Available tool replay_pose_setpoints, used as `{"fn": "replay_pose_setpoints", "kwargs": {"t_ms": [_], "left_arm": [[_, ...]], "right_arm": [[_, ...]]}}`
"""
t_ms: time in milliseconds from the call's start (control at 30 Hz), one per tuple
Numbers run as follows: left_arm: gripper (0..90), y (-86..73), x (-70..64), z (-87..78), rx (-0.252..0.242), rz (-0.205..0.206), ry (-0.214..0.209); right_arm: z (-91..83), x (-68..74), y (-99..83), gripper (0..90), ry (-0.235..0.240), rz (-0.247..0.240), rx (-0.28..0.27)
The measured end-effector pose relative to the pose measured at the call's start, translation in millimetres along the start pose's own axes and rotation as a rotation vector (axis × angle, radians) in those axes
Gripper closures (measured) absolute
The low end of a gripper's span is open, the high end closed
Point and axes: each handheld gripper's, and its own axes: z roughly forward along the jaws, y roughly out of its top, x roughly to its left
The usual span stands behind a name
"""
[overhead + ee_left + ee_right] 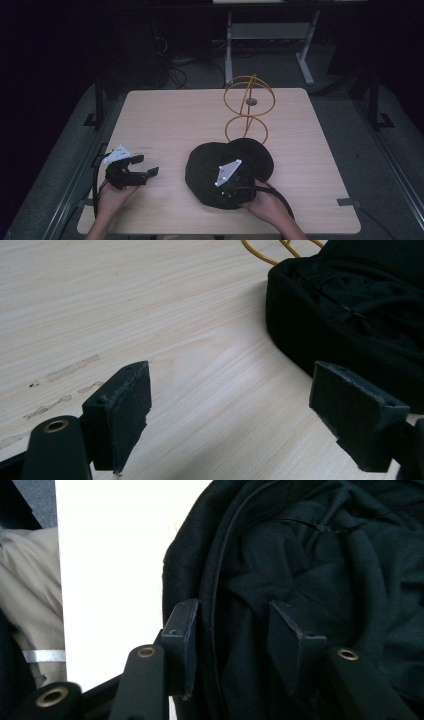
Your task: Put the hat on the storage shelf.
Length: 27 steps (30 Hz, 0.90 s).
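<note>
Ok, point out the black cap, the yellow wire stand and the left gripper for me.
black cap [205, 167]: high view, on the crown's left side.
yellow wire stand [248, 100]: high view, on the upper ring's centre post.
left gripper [145, 166]: high view, midway between its open jaws.

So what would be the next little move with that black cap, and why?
Probably closing the right hand-held gripper on the black cap. Its jaws stand apart, straddling the cap's edge, one outside and one inside, so nothing is pinched yet. The left hand-held gripper waits open beside the cap.
</note>
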Motion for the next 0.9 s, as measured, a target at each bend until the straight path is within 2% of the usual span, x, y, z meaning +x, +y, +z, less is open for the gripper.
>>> {"fn": "replay_pose_setpoints", "kwargs": {"t_ms": [300, 400, 833, 900], "left_arm": [[16.7, 0.2, -0.2, 0.9, 0.003, 0.005, -0.004], [16.7, 0.3, -0.2, 0.9, 0.002, 0.003, -0.008], [16.7, 0.1, -0.4, 2.8, 0.008, 0.002, -0.018], [16.7, 0.0, -0.4, 2.8, 0.007, 0.002, -0.020]], "right_arm": [[10.3, -0.1, 8.4, 58.4, 0.001, -0.001, 0.028], [12.7, 2.2, 10.4, 60.0, -0.018, -0.005, 0.044], [23.5, 12.0, 13.4, 76.9, -0.040, -0.062, 0.090], [23.5, 13.2, 13.6, 78.9, -0.038, -0.057, 0.092]]}}
